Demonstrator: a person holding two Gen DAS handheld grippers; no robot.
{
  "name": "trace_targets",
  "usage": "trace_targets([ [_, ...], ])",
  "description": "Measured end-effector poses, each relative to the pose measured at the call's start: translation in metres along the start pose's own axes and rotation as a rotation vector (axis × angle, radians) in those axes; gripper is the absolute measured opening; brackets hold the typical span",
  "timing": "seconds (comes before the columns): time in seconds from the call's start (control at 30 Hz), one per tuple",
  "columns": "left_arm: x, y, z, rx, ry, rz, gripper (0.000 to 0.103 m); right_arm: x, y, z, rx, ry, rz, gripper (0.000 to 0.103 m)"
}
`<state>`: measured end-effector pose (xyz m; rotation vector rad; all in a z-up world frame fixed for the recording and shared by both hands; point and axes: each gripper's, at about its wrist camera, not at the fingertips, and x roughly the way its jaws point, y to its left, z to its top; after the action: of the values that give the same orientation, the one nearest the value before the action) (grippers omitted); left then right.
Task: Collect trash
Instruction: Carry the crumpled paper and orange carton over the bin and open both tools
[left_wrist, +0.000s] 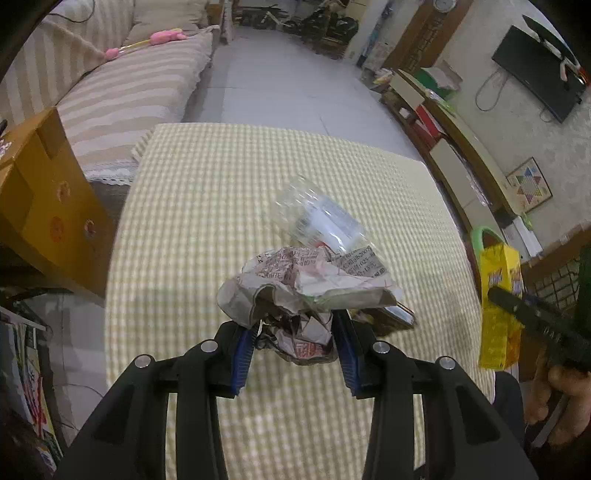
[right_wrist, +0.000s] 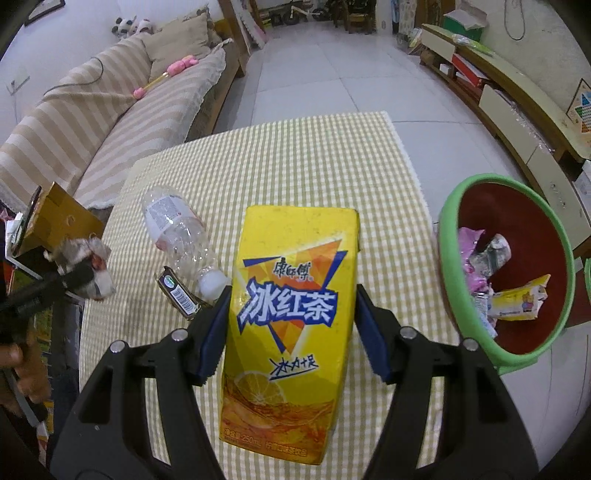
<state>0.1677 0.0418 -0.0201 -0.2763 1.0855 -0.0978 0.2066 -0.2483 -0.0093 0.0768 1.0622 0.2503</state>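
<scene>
My left gripper (left_wrist: 293, 332) is shut on a crumpled newspaper ball (left_wrist: 306, 284) and holds it above the checked table (left_wrist: 221, 192). My right gripper (right_wrist: 291, 317) is shut on a yellow iced-tea carton (right_wrist: 291, 317), held upright over the table's right part. A clear plastic bottle (right_wrist: 177, 229) lies on the table, with a small dark wrapper (right_wrist: 179, 293) beside it. The green-rimmed red bin (right_wrist: 506, 266) stands off the table's right edge, holding wrappers and paper. The right gripper with the carton (left_wrist: 498, 295) also shows in the left wrist view, and the paper ball (right_wrist: 85, 266) in the right wrist view.
A striped sofa (left_wrist: 122, 88) runs along the left, with a yellow cardboard box (left_wrist: 48, 199) by the table's left edge. A low TV cabinet (right_wrist: 517, 103) lines the right wall. Tiled floor (right_wrist: 332, 74) lies beyond the table.
</scene>
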Motion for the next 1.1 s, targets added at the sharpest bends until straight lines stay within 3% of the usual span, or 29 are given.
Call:
trace_targets([
  [0.47,-0.007,-0.076,-0.008,0.115,0.007,-0.056,0.038,-0.033,-0.044,-0.008,0.073,-0.052,-0.004,0.061],
  [1.1,0.005,-0.196,0.026,0.265,0.014,-0.161,0.038,-0.062,-0.127,0.005,0.197,-0.132,-0.053,0.061],
])
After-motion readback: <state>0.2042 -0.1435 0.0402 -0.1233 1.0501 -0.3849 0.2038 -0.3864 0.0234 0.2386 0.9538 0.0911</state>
